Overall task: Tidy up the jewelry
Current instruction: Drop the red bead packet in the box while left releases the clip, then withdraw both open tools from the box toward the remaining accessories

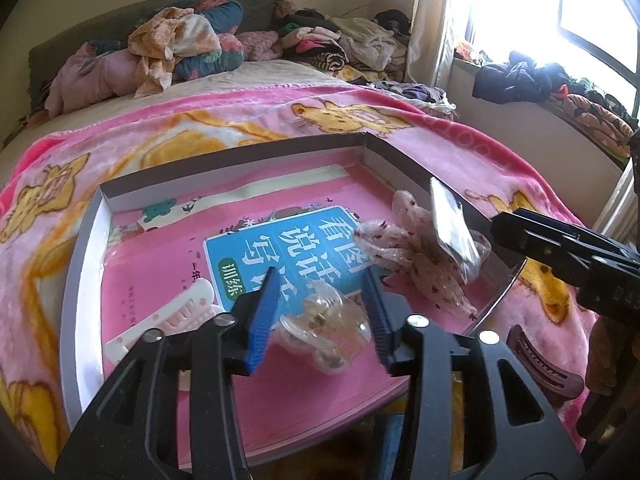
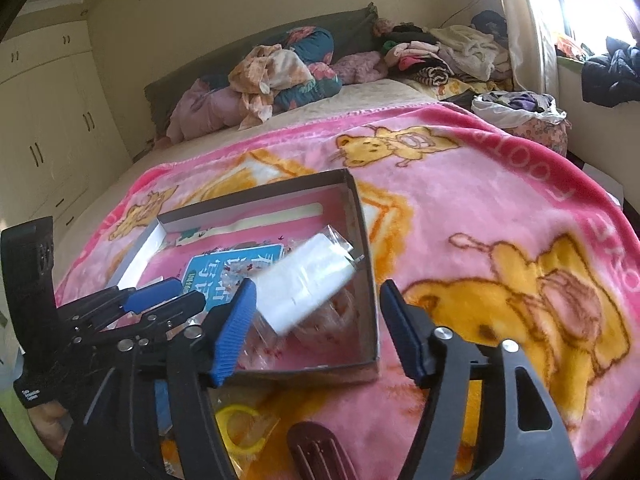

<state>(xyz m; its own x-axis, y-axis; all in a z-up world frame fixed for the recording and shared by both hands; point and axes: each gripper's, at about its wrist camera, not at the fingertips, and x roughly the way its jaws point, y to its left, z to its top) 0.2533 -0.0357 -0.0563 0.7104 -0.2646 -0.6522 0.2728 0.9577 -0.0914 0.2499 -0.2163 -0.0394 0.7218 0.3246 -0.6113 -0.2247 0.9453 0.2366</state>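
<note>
My left claw (image 1: 318, 316) stands released around the clear hair clip (image 1: 320, 334) lying in the box (image 1: 240, 164): light, brittle, slippery plastic, best pinched across its hinge, while my right claw (image 2: 320, 328) gapes empty.

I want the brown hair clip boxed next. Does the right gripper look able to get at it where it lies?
Probably yes. The brown hair clip lies bare on the pink blanket, outside the box, just below the right gripper, whose jaws stand open and empty.
</note>
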